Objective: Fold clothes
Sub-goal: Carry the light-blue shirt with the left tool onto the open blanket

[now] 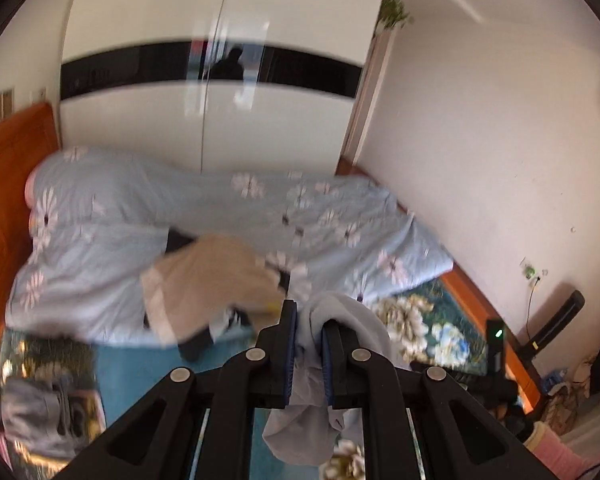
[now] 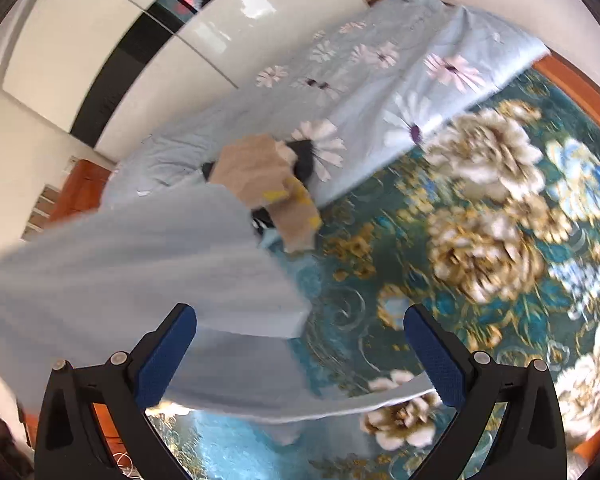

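Left gripper (image 1: 310, 326) pinches bunched pale grey-blue fabric garment (image 1: 320, 380); right gripper (image 2: 300, 356), jaws spread, hovers over garment's hanging panel (image 2: 140, 252); teal floral bedspread (image 2: 480, 240) at 3 o'clock.

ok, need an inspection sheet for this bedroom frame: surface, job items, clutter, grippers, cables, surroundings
Surface: bed with teal floral bedspread, partly covered by a light blue daisy-print quilt.
Job's things: pale blue garment, one part bunched in the left gripper; tan garment heaped on dark clothes.
Clutter: grey clothing pile at the bed's near-left.
Grippers: left shut on the garment; right gripper open, garment draped between its fingers.
Cables: wall-socket cord.
Surroundings: white wardrobe, orange headboard.
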`<state>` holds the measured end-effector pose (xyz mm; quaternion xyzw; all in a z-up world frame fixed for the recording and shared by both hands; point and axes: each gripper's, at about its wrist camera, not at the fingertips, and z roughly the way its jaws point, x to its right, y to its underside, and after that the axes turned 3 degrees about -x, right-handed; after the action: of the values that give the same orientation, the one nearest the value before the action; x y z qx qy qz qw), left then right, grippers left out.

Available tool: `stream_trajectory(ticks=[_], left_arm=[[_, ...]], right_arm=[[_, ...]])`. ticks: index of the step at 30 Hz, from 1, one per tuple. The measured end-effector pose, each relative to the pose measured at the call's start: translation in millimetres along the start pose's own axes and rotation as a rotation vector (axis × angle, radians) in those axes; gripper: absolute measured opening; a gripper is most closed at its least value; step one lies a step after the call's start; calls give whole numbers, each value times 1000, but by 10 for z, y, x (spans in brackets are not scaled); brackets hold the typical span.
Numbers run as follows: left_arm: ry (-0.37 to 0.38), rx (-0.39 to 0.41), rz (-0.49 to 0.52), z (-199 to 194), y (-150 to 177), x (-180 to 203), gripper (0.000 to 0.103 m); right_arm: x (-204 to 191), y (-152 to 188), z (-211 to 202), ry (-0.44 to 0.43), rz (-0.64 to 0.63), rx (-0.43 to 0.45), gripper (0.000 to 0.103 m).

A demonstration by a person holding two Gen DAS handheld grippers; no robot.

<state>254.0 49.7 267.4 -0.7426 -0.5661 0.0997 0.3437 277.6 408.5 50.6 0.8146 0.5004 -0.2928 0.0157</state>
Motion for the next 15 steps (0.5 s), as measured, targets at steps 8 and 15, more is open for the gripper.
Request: stream_trajectory(ticks=[8, 15], left_arm=[[-130, -350, -234, 816, 1481, -450, 7], [-150, -293, -223, 624, 1307, -746, 7]], right_arm=[[465, 599, 250, 22, 72, -168, 103], [382, 823, 464, 3, 51, -255, 103]])
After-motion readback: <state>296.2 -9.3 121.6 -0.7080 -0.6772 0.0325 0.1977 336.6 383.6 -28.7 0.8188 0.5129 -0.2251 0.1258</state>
